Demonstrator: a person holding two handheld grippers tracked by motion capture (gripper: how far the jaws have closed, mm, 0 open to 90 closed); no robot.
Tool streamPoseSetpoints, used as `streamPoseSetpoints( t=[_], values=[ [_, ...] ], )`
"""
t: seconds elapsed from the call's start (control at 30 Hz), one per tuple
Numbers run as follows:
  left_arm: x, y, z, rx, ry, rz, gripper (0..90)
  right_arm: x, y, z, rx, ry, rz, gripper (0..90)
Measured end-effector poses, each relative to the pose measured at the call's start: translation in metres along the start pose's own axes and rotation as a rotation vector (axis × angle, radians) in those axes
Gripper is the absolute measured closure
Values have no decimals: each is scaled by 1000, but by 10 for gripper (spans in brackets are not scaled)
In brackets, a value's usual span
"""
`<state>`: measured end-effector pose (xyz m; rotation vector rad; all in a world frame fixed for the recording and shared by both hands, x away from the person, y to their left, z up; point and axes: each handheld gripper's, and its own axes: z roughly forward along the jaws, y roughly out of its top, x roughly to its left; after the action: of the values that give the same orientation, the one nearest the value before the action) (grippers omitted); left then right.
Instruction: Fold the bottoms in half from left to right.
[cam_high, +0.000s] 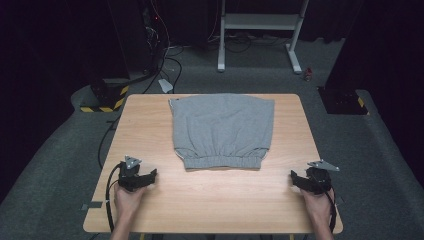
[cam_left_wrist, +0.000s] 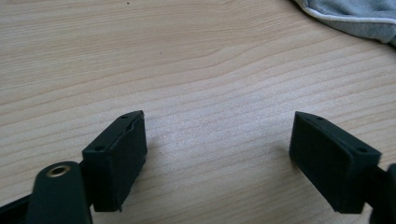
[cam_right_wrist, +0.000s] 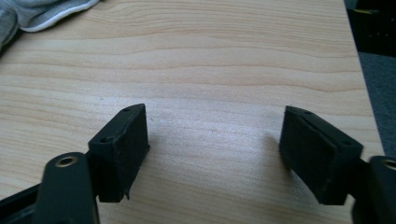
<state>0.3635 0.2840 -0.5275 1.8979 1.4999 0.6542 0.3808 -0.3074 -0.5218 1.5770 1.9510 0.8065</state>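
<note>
Lying flat at the middle of the far half of the wooden table (cam_high: 150, 125), a folded pair of grey sweat shorts (cam_high: 223, 131) has its elastic waistband toward the person. Left gripper (cam_high: 150, 176) rests on the near left part of the table, right gripper (cam_high: 295, 179) on the near right; both stand wide open and hold nothing. Each points inward, well short of the shorts, which sit between and beyond them.
</note>
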Motion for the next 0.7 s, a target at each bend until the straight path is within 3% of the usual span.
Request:
streamPoseSetpoints(
  t=[0.17,0.47,0.7],
  values=[
    [-1,0,-1,-4,-22,-10,222,1,-1,-2,-12,13,5,316],
    [-4,2,-1,-12,-59,-15,232,-1,0,-8,-37,22,27,311],
    [-8,5,-2,-21,-91,-14,233,2,1,-9,-48,41,13,342]
  ],
)
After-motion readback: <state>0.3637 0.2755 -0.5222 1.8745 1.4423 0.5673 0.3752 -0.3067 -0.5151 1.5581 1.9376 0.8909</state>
